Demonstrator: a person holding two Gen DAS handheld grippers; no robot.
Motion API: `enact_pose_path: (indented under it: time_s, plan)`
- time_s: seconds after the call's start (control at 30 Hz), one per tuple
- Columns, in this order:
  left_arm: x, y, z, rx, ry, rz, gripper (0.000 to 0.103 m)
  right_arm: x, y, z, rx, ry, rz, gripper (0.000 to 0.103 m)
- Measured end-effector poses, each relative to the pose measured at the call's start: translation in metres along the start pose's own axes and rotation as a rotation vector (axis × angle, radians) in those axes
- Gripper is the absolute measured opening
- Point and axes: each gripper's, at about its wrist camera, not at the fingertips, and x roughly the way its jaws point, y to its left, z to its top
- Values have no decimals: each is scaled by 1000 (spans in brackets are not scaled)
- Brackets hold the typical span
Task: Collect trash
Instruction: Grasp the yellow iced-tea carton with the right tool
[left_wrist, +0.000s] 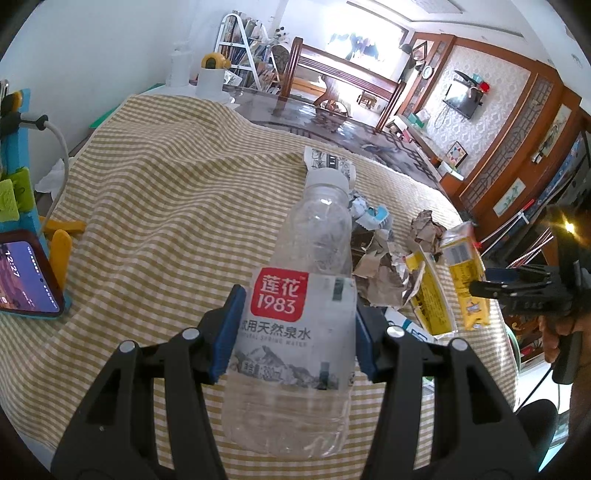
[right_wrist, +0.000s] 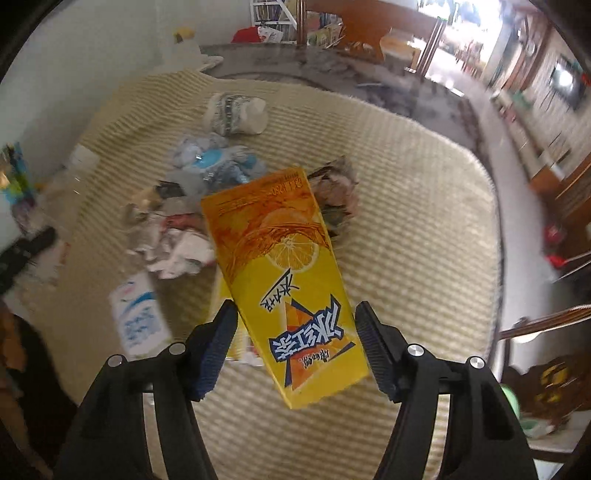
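An empty water bottle (left_wrist: 295, 332) is clamped across its label by the left gripper (left_wrist: 291, 332), both blue pads pressed against its sides, the cap end pointing away over the checked tablecloth (left_wrist: 166, 177). In the right wrist view a yellow tea carton (right_wrist: 291, 288) is framed between the fingers of the right gripper (right_wrist: 295, 343); a narrow gap is seen on each side, so the carton is bracketed but not yet pinched. The picture is blurred, and it cannot be told for certain whether the near pad is already brushing the carton's edge. The rest of the trash is heaped in the middle of the cloth: crumpled paper (left_wrist: 380, 273), a second yellow carton (left_wrist: 430, 295), a blue and white milk carton (right_wrist: 138, 317) and a squashed cup (right_wrist: 236, 112)

Several slips are judged likely. The carton lies tilted against the jaw line, so it may be twisted or squirted out sideways if the pads are closed on a corner rather than on flat faces. Being a light, hollow box, it may be crushed and any leftover drink squeezed out. The thin bottle may likewise be buckled and lost if the left grip is eased. A phone (left_wrist: 26, 277) is propped near the cloth's edge and could be knocked by a careless swing
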Motion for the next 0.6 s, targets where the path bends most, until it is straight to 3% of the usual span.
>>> enact_pose_path:
  time_s: [0.2, 0.33, 0.6]
  plan:
    - [2, 4, 1, -10, 0, 6, 52, 6, 13, -8, 12, 9, 16, 65]
    - [2, 4, 1, -9, 0, 5, 52, 13, 8, -14, 41, 6, 14, 72]
    - [3, 4, 0, -2, -2, 5, 52, 13, -21, -28, 207, -48, 97, 74]
